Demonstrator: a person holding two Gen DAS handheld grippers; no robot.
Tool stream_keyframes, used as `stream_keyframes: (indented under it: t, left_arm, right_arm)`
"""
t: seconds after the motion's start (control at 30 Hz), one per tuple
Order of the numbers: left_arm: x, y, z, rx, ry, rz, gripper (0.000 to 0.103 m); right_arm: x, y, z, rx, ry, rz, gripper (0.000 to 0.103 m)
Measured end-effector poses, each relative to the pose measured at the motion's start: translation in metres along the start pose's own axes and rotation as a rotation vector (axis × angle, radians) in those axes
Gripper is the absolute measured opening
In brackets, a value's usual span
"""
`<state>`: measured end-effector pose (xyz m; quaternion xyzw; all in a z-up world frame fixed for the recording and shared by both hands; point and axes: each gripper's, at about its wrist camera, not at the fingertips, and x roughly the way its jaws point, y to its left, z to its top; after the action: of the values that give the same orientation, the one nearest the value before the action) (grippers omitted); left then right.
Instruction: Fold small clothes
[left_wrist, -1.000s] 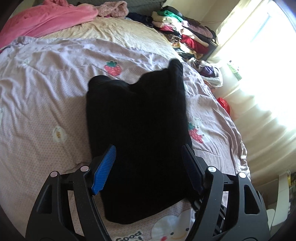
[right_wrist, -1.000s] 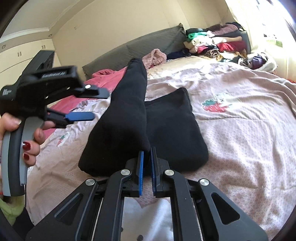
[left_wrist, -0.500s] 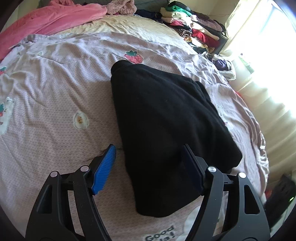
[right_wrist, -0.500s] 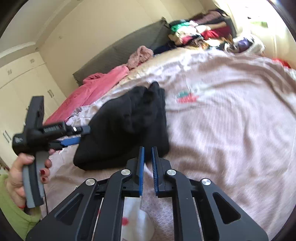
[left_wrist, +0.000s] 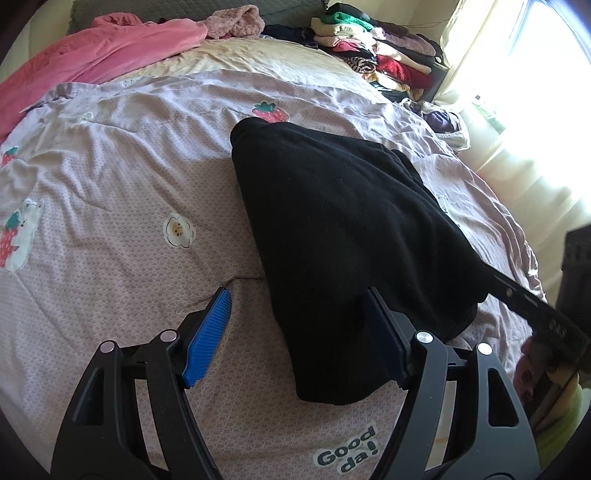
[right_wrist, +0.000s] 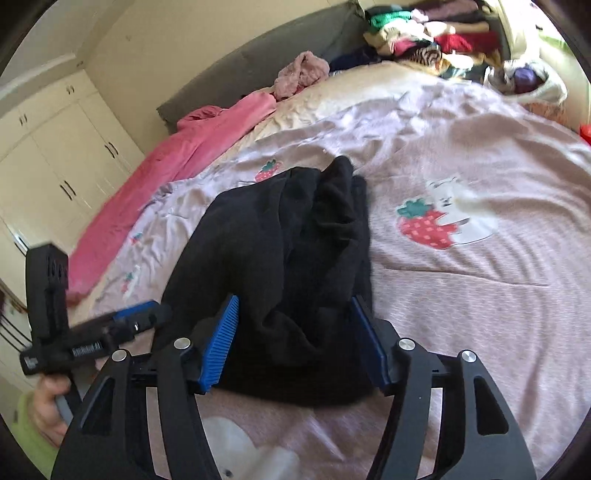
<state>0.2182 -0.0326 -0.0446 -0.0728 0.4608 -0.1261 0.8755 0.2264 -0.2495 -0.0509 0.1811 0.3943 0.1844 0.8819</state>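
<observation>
Right wrist view shows the right gripper with jaws spread wide, the folded black fleece garment lying between and ahead of them on the lilac strawberry-print bedspread. Left gripper likewise has jaws apart, the garment's near edge between them. Judging by the rumpled top layer, the fold is nearly done; next comes smoothing it flat.

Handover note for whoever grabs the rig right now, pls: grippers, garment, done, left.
Left gripper: open, holding nothing, at the near left edge of the black garment.
Right gripper: open, holding nothing, over the garment's near end.
Garment lies on the lilac bedspread, folded over, but the top layer is bunched and crooked in the right wrist view.
Done: first fold laid down and let go.
Left: probably smooth and square the edges, then fold again.
</observation>
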Motion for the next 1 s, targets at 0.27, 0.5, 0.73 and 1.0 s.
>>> stream_keyframes:
  t: [0.27,0.5,0.73,1.0]
  left_arm:
    - [0.001,-0.002,-0.003,0.009,0.007,-0.009,0.066]
    - [0.000,-0.002,-0.003,0.009,0.011,-0.012,0.066]
    - [-0.004,-0.003,-0.005,0.008,0.017,-0.032,0.066]
    - [-0.005,-0.011,-0.008,0.028,0.032,-0.054,0.066]
  right_arm:
    - [0.007,0.007,0.006,-0.004,-0.002,0.019,0.046]
    - [0.006,0.022,0.010,-0.091,-0.010,0.004,0.025]
    - [-0.015,0.030,0.013,-0.135,-0.061,0.009,0.017]
    - [-0.029,0.017,0.000,-0.129,-0.047,-0.044,0.008]
